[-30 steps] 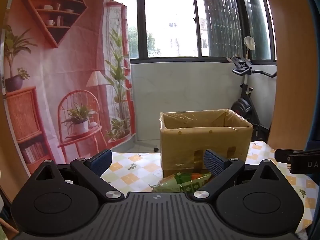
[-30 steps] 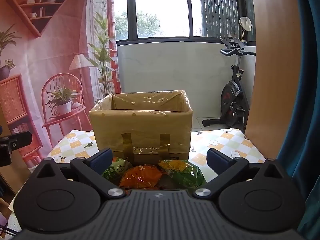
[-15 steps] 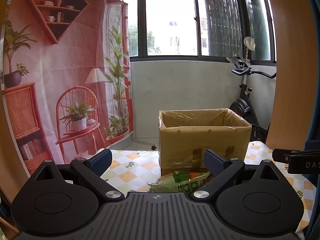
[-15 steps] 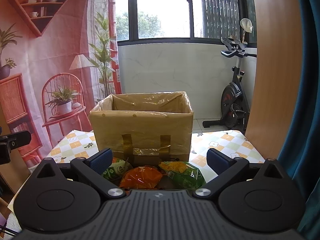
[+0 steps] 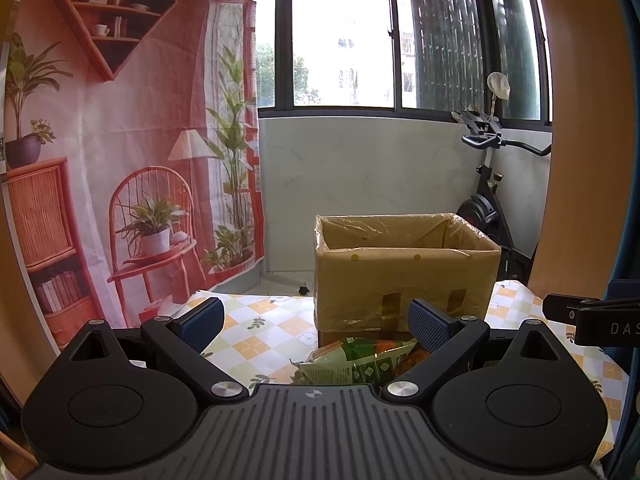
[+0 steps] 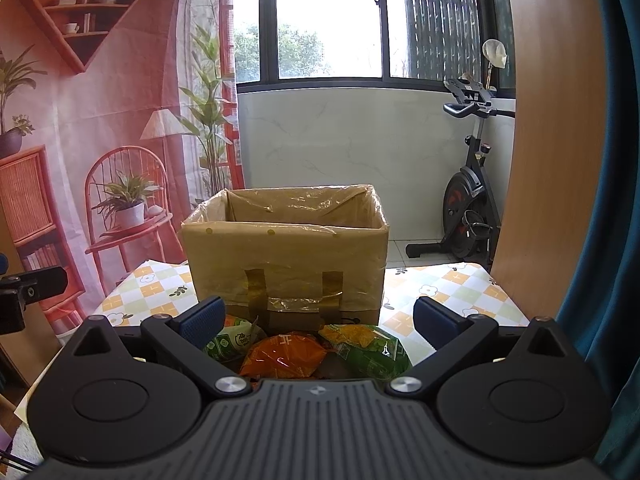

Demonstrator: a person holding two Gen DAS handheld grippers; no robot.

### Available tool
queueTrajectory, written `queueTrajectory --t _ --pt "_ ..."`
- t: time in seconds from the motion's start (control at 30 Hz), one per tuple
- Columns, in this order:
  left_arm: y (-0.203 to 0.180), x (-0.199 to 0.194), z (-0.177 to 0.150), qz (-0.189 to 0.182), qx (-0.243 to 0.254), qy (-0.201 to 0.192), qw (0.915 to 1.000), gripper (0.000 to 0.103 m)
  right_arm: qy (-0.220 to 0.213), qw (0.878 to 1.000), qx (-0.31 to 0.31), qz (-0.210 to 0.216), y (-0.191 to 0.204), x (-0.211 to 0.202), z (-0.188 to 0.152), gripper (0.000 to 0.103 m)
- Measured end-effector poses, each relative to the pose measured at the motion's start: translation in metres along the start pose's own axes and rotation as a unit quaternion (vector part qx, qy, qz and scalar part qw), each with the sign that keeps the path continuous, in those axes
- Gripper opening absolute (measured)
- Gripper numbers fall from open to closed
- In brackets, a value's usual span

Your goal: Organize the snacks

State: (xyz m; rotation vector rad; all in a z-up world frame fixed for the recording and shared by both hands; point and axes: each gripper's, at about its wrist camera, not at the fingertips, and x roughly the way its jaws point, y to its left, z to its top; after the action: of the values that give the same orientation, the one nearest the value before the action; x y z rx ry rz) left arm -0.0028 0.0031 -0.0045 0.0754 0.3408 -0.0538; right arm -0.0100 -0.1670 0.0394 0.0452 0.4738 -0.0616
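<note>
An open cardboard box [image 5: 404, 276] [image 6: 286, 256] lined with plastic stands on a checked tablecloth [image 5: 260, 328] [image 6: 160, 284]. In front of it lie snack bags: a green bag [image 5: 352, 364] in the left wrist view; in the right wrist view a small green bag [image 6: 232, 340], an orange bag [image 6: 286, 356] and a green-yellow bag [image 6: 368, 348]. My left gripper [image 5: 316, 320] is open, hovering near the bags with nothing between its fingers. My right gripper [image 6: 318, 316] is open too, above the bags. The box's inside is hidden.
A printed pink backdrop [image 5: 120, 160] hangs at the left. An exercise bike [image 6: 468, 216] stands on the floor at the back right. A wooden panel [image 6: 552, 120] and a blue curtain [image 6: 616, 200] border the right side. The other gripper shows at the edge [image 5: 592, 316].
The left wrist view has shifted slightly, with the box now a little lower and left in it. The right gripper is almost still. Both stay open.
</note>
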Motion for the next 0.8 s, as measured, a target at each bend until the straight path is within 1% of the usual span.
queueTrajectory --t 0.8 --pt "0.0017 0.0033 0.0010 -0.004 -0.004 0.012 0.9999 0.099 -0.002 1.000 -0.003 -0.001 0.0005 0.0005 -0.0004 0.102"
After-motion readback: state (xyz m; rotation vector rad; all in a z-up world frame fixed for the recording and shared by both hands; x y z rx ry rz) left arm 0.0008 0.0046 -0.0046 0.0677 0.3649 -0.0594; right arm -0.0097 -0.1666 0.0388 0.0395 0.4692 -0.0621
